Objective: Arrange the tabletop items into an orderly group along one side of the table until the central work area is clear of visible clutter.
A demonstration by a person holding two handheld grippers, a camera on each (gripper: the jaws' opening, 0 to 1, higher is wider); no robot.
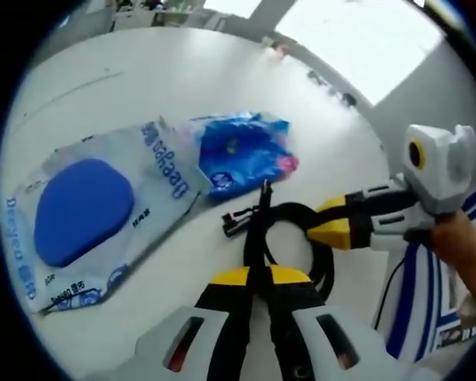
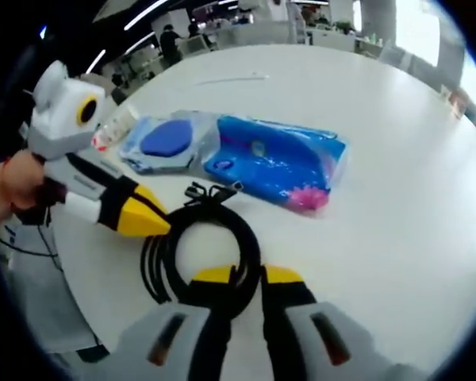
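Left gripper [image 1: 258, 278] jaws clenched on coiled black cable [image 1: 289, 238], near side of loop. Right gripper [image 2: 250, 278] jaws pinching same coil [image 2: 206, 246] from opposite side. Coil flat on white table [image 2: 365, 95], middle ground. Just beyond: blue tissue pack [image 2: 274, 163], then clear wet-wipe pack with blue lid [image 1: 83, 210], side by side, touching. Count: one cable, two packs. Judgement: packs roughly grouped; cable not yet placed beside them.

One white round table [image 2: 397, 262], two plastic packs at twelve o'clock of the cable, one clear pack with a blue oval pad [image 1: 87, 208], one bright blue pack [image 1: 242, 151], one coiled black cable [image 2: 202, 246], two yellow-tipped grippers, left gripper [image 1: 259, 278], right gripper [image 2: 247, 278]
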